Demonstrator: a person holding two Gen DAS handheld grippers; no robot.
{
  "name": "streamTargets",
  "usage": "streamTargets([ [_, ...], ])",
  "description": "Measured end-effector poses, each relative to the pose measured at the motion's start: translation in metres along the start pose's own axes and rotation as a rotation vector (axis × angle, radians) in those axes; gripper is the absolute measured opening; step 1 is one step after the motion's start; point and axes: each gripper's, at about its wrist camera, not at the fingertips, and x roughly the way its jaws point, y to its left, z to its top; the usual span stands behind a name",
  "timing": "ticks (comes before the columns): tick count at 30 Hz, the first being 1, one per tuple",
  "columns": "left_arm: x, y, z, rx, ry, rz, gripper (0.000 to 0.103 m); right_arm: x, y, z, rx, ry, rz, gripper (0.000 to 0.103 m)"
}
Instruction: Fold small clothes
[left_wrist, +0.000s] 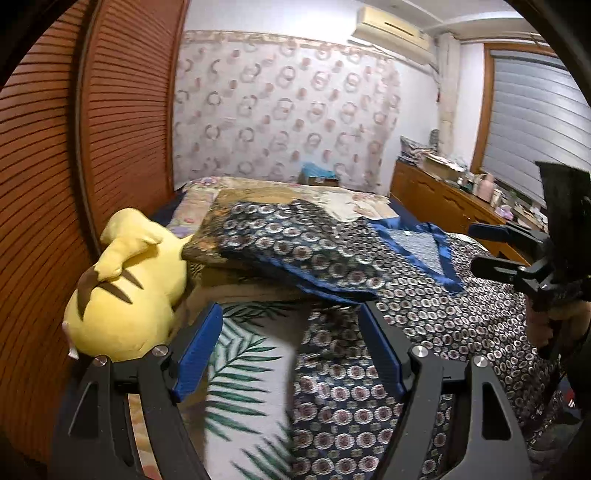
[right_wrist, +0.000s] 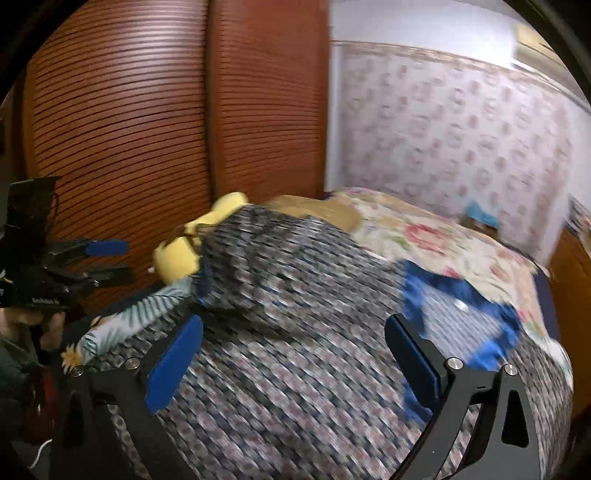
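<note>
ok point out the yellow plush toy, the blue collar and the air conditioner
yellow plush toy (left_wrist: 122, 295), left wrist view, on its rounded head
blue collar (left_wrist: 443, 254), left wrist view, on the satin band right of the neck opening
air conditioner (left_wrist: 391, 27), left wrist view, on its front panel

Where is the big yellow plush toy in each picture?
Left wrist view: the yellow plush toy lies at the left, beside the wooden slatted doors, just left of the patterned garment.
Right wrist view: the toy is left of centre, partly hidden behind the garment.
Shared landmark: the slatted doors behind the toy.
</note>
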Motion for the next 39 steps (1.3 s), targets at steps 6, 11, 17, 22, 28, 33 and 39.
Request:
streamTargets([
  [6,-0.001,0.016,-0.009,-0.021,-0.002,0.036,0.077,0.061,0.018,0.022,0.006,0.063,0.161,0.086],
  [11,-0.004,0.024,-0.013,-0.025,0.004,0.049,0.077,0.106,0.032,0.037,-0.058,0.108,0.214,0.084],
  [17,-0.007,0.026,-0.015,-0.02,-0.001,0.049,0.077,0.156,0.038,0.045,-0.114,0.201,0.186,0.084],
  [22,-0.006,0.025,-0.015,-0.015,0.001,0.044,0.077,0.202,0.041,0.047,-0.146,0.265,0.082,0.079],
  [28,-0.006,0.02,-0.017,0.003,0.002,0.038,0.077,0.195,0.032,0.054,-0.081,0.182,0.11,0.022],
  [33,-0.003,0.014,-0.017,0.014,0.008,0.027,0.077,0.175,0.003,0.049,0.066,0.106,0.111,0.018],
  [39,0.001,0.005,-0.017,0.025,0.012,0.014,0.077,0.172,-0.032,0.03,0.193,0.123,-0.015,0.029],
])
